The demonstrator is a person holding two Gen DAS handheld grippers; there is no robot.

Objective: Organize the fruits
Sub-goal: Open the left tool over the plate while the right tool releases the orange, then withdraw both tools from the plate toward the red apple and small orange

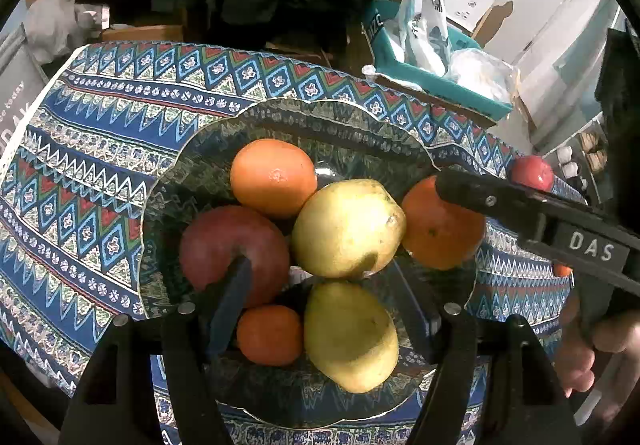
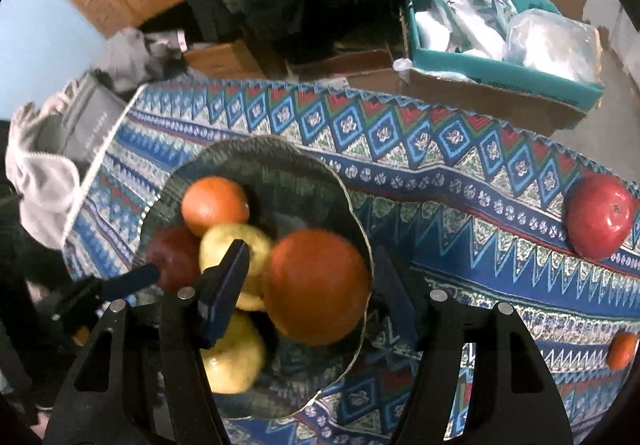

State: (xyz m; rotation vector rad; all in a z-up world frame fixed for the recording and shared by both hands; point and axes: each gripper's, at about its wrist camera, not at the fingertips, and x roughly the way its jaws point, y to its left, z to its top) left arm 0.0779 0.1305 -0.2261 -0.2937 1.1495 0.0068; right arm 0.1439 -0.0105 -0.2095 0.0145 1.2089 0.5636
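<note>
Left tool [image 1: 320,267] hangs over the glass bowl [image 1: 200,133], pointing steeply down, jaws parted and released, nothing clamped. Its left finger crosses in front of the red apple [image 1: 234,253]. Between the fingers lie the small orange [image 1: 269,333] and the near pear [image 1: 352,337]. Just beyond sits the middle pear [image 1: 348,227], and past that the far orange [image 1: 274,177].

Over on the right side of the bowl, the right tool [image 2: 312,253] straddles the large orange [image 2: 316,285]. The fruit sits against the bowl's right rim with a slim gap at the left pad, so the jaws look let go rather than clenched. A hand [image 1: 600,357] shows at the near right edge, on that tool's handle.

Further out, the bowl stands on the table under a patterned blue cloth [image 1: 100,165]. Two fruits are not yet in the bowl: a loose apple [image 2: 600,221] at the far right edge and a loose mandarin [image 2: 622,351] nearer, well apart from the bowl. A teal box [image 2: 500,69] sits beyond the table's far edge.
</note>
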